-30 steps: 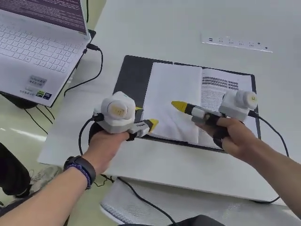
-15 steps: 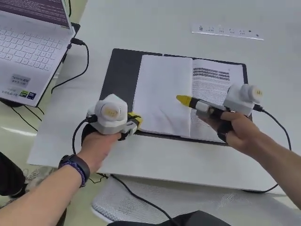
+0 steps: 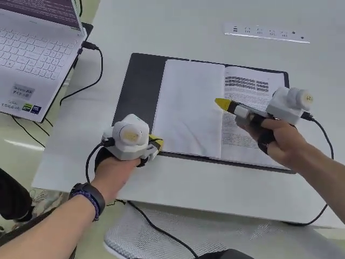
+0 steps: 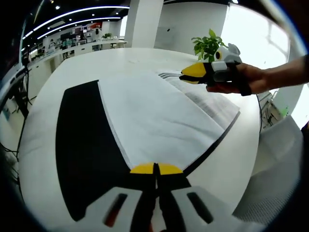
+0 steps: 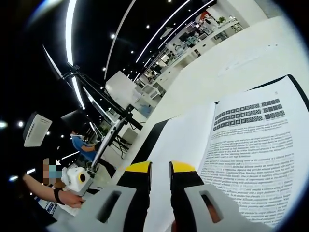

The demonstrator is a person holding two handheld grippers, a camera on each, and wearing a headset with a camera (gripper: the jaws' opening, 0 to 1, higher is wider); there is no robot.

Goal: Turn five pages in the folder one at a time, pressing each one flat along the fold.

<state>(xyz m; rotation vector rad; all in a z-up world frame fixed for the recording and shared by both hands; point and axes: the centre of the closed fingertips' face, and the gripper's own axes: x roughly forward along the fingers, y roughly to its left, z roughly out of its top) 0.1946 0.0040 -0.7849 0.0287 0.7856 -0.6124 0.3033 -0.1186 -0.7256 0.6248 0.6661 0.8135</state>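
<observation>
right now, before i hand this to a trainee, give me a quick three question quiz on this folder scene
1. True or false: the left claw is shut.
2. Which page of the open folder carries printed text? A the left page; B the right page; C both pages.
3. Fill in: seen from the head view, the laptop lies to the folder's ___.

Key: 1 true; 2 B; 3 left.
</observation>
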